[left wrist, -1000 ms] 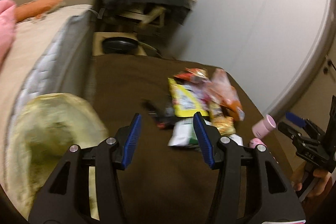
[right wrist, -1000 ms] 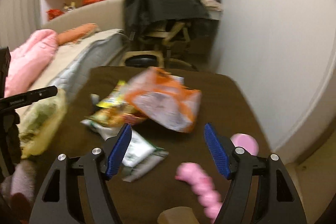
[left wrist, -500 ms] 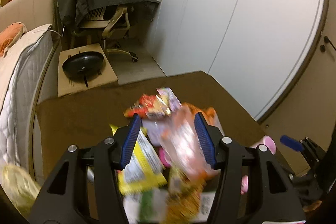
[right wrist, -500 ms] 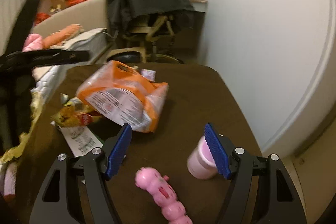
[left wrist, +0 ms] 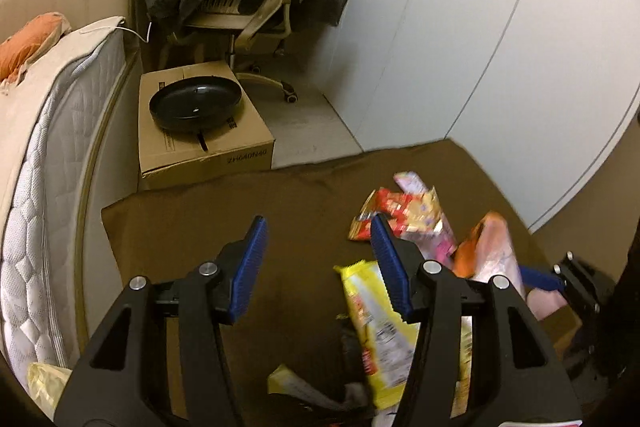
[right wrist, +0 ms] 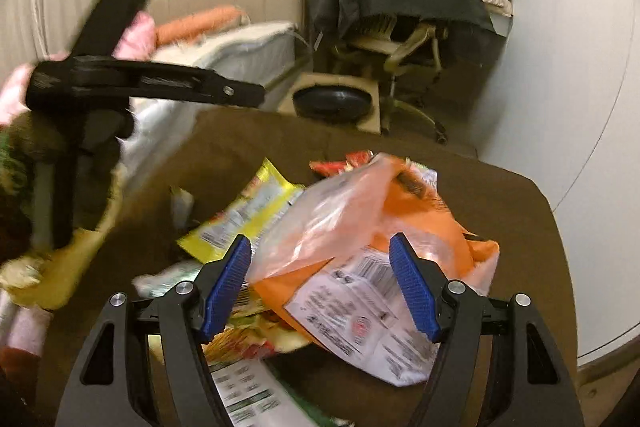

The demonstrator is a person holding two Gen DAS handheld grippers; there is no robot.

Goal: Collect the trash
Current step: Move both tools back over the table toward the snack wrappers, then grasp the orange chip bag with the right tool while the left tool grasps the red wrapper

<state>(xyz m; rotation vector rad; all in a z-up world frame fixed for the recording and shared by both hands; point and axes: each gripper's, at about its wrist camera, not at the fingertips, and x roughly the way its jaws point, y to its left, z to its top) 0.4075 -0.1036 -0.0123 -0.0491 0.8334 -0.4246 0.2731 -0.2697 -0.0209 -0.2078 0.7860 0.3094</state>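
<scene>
A heap of snack wrappers lies on the brown table point(left wrist: 304, 203). In the right wrist view my right gripper point(right wrist: 320, 267) is open, its jaws on either side of a large orange and clear plastic bag point(right wrist: 384, 239); a yellow wrapper point(right wrist: 248, 215) lies to its left. In the left wrist view my left gripper point(left wrist: 318, 251) is open and empty over bare table; the yellow wrapper point(left wrist: 376, 327) lies under its right finger, with a red wrapper point(left wrist: 396, 215) and the orange bag point(left wrist: 484, 251) further right. The left gripper also shows in the right wrist view point(right wrist: 160, 83).
A yellowish bag point(right wrist: 68, 267) sits at the table's left edge. Beyond the table stand a cardboard box point(left wrist: 204, 147) with a black pan point(left wrist: 196, 103), an office chair point(left wrist: 248, 23) draped in dark cloth, and a bed point(left wrist: 44, 131) at left.
My right gripper has moved left from the pink toy and cup to over the orange bag. My left gripper has swung left, so the wrappers now lie to its right.
</scene>
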